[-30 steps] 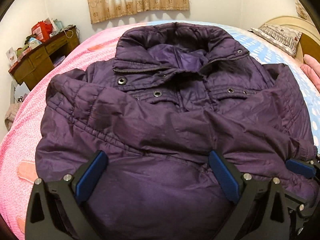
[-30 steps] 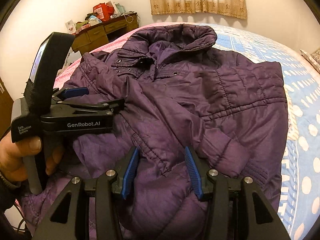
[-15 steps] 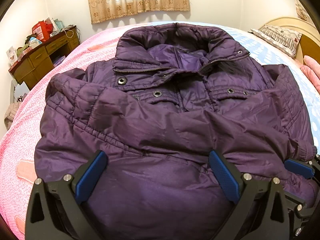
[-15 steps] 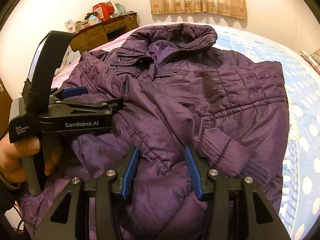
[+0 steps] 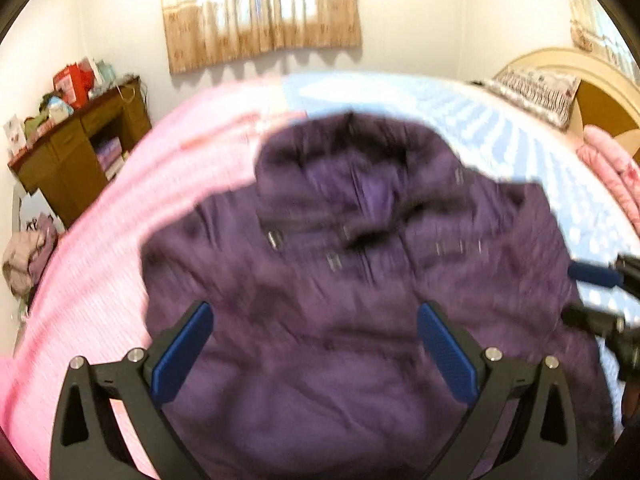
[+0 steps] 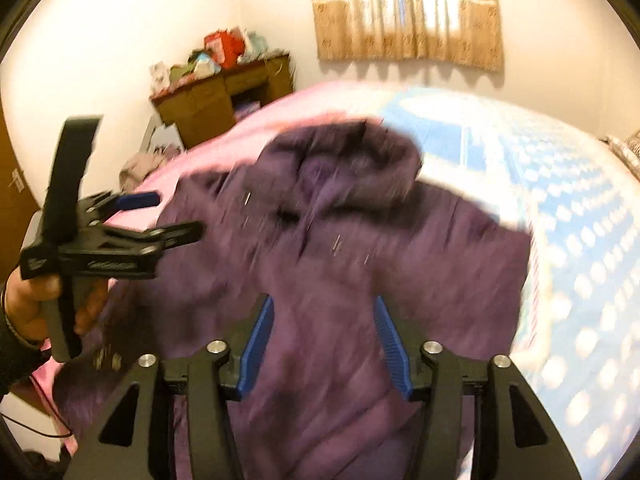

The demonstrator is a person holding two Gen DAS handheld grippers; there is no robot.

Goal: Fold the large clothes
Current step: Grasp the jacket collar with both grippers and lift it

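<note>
A dark purple padded jacket [image 5: 352,280] lies on the bed, collar at the far end, sleeves folded across the front; both views are motion-blurred. My left gripper [image 5: 314,344] is open over the jacket's lower part, with fabric showing between its blue pads. My right gripper [image 6: 322,344] is also open, above the jacket [image 6: 340,264] near its lower right side. The left gripper shows in the right wrist view [image 6: 132,224], held by a hand at the jacket's left side. The right gripper's fingers [image 5: 592,276] show at the right edge of the left wrist view.
The bed cover is pink [image 5: 120,248] on the left and blue dotted [image 6: 580,240] on the right. A brown desk [image 5: 76,156] with clutter stands by the left wall. A headboard and pillow [image 5: 540,88] are at the far right. A curtained window [image 5: 260,12] is behind.
Both grippers have pulled up and back fast from the jacket, which now looks smaller and farther away. More of the bed shows around it. The right jaws look slightly wider.
</note>
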